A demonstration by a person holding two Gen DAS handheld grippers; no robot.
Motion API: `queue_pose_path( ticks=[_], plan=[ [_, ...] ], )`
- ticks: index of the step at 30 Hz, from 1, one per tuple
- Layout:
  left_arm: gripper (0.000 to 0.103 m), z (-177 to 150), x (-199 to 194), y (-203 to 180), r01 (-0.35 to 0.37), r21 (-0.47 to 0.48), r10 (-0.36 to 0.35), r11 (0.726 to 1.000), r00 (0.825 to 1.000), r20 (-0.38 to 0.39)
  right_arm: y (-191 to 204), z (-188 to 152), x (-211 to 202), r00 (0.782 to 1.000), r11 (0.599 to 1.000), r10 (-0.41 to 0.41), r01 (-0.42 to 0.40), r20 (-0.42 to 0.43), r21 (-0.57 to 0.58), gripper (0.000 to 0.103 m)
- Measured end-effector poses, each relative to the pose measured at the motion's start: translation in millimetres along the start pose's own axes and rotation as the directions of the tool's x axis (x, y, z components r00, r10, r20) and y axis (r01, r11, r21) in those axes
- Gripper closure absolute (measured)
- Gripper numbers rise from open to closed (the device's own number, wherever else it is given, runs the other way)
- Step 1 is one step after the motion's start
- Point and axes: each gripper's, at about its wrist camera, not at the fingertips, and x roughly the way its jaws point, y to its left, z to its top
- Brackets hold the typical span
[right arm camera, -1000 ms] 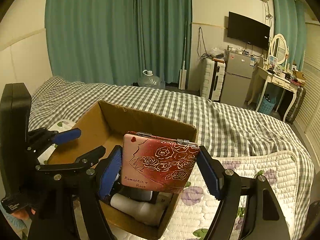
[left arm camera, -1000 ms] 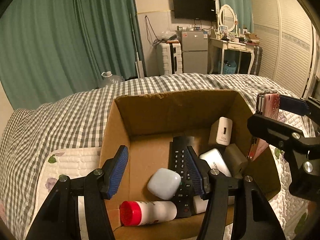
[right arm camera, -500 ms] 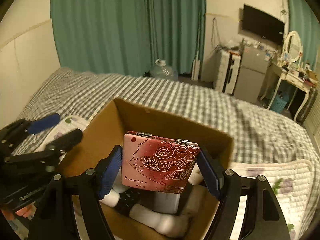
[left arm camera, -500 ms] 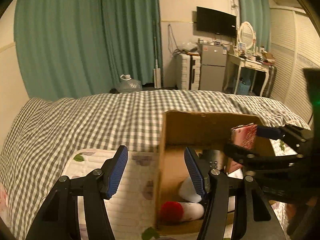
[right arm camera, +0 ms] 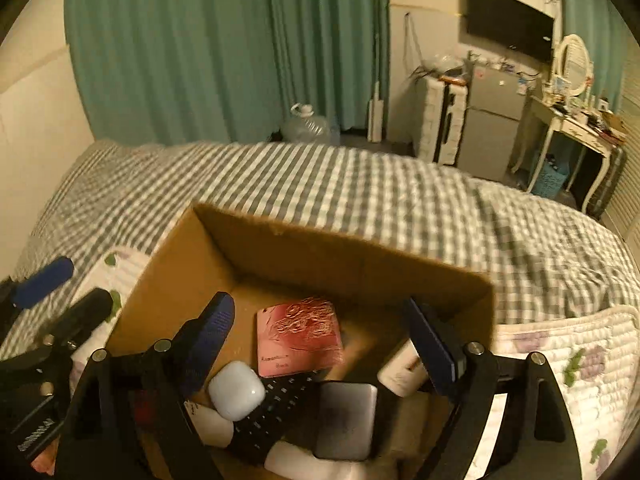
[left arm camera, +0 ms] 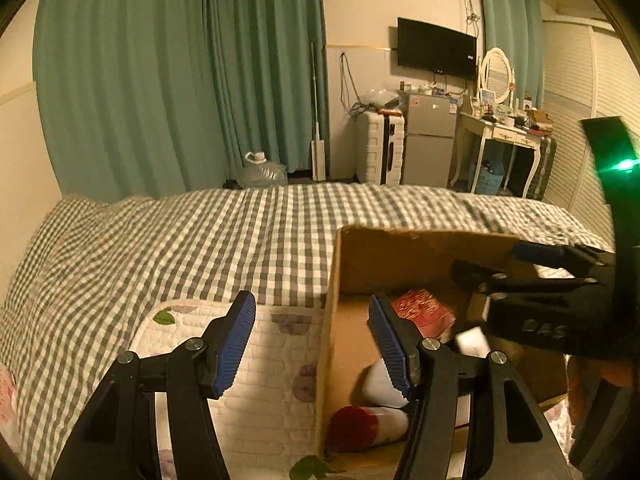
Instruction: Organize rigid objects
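A cardboard box [right arm camera: 352,256] sits on the bed and holds several items. Among them are a white earbud case [right arm camera: 236,390], a black remote [right arm camera: 276,404], a grey power bank [right arm camera: 344,420] and a red-capped bottle [left arm camera: 368,426]. The pink rose-patterned compact [right arm camera: 300,336] lies loose inside the box, touching neither pad. It shows red in the left wrist view [left arm camera: 422,312]. My right gripper [right arm camera: 320,316] hovers over it, jaws opening, nothing held. My left gripper [left arm camera: 312,328] is open and empty, straddling the box's left wall.
The box rests partly on a white quilted floral mat [left arm camera: 264,364] over a grey checked bedspread [left arm camera: 200,240]. Beyond the bed stand teal curtains [left arm camera: 180,92], a water jug [left arm camera: 260,168], a suitcase, a small fridge [left arm camera: 430,140] and a dressing table [left arm camera: 504,132].
My right gripper moved over the box, widened its jaws and let go of the compact, which dropped into the box. My left gripper drew back left, from inside the box to its left wall.
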Motion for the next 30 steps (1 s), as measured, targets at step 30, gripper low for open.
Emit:
queue_pose_path(
  ticks=[30],
  plan=[
    [0.026, -34, -205, -27, 0.05, 0.049, -0.063, 0.998, 0.94, 0.336, 2, -101, -287, 0.881, 0.984, -0.162, 0.113, 0.445, 0.135, 0.0]
  ],
)
